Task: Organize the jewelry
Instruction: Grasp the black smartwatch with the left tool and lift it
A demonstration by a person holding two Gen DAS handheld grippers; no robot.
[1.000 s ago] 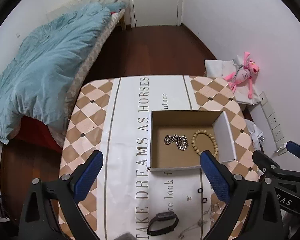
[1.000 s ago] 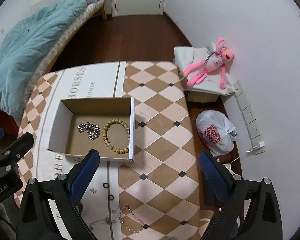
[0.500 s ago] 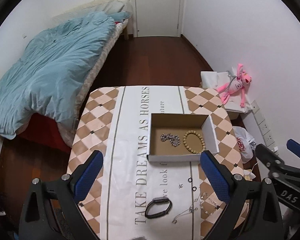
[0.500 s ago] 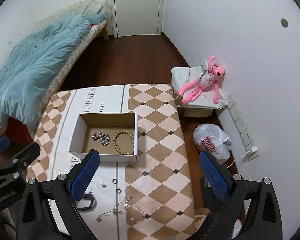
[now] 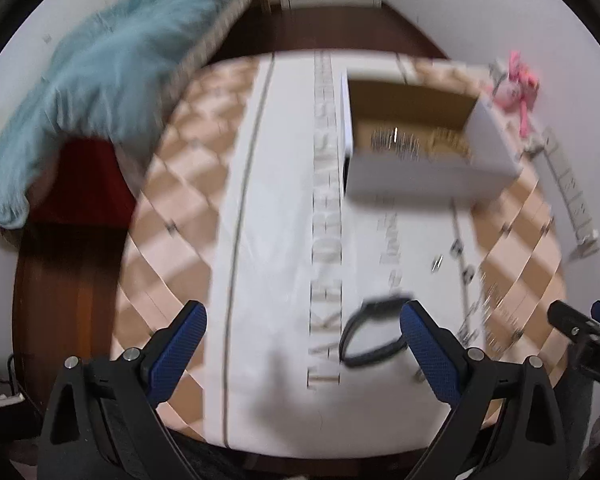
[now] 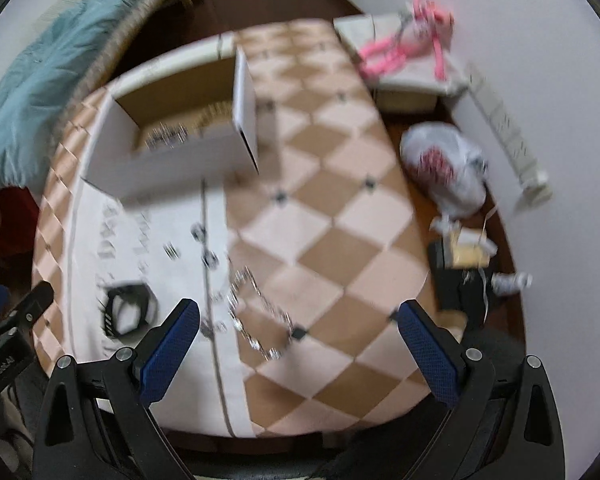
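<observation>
black band (image 5: pixel 374 334) lies flat, long axis across; both grippers' jaws spread wide, holding nothing.

Box (image 6: pixel 172 164): white card, brown inside, open-topped, at 11 o'clock on the worktop (image 6: pixel 340 208).
In box: silver chain (image 6: pixel 166 136) and beaded bracelet (image 6: pixel 214 114), blurred.
Black band (image 6: pixel 126 308): flat, at 8 o'clock.
Silver chain loop (image 6: pixel 260 316): spread out, 6 o'clock.
Small rings (image 6: pixel 204 246): between box and loop.
</observation>
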